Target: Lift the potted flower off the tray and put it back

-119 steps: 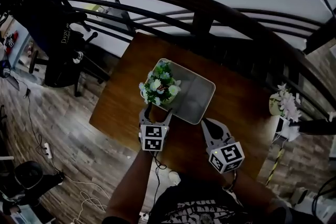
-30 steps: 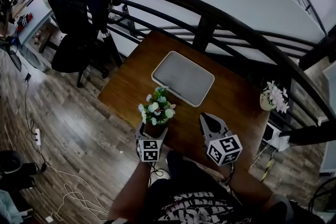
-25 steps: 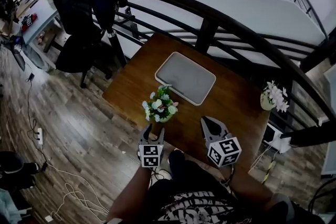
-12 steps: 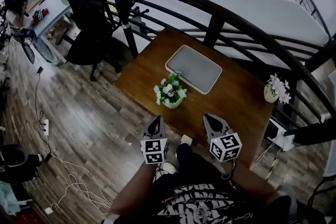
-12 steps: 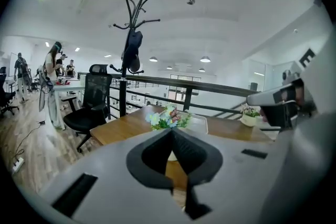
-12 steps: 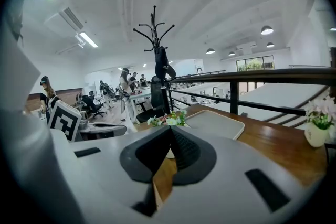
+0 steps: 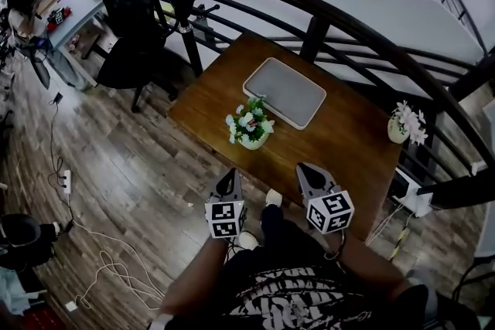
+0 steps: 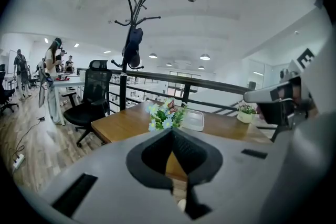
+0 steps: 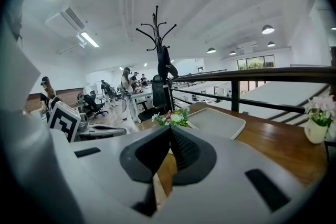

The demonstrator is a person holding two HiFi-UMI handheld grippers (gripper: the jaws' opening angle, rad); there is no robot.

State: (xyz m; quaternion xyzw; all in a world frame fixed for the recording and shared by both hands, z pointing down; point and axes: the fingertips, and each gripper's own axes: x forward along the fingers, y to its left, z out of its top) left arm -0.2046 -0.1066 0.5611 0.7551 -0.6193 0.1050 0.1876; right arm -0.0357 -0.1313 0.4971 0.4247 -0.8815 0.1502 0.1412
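My left gripper [image 7: 229, 180] is closed with nothing in it: in its own view the two jaws meet at the tips, and only bare table [image 7: 340, 151] shows past them. My right gripper [image 7: 309, 172] is pinched together the same way, also empty.

The flower [image 7: 249, 124] is off the tray [image 7: 286, 93]. Its pot stands upright on the wood just beside the tray's near left corner, and I cannot tell whether the leaves touch the rim. It sits almost dead ahead in each gripper view, well apart from both sets of jaws.

In the head view, my left gripper hangs just off the table's near edge and my right gripper over that edge.
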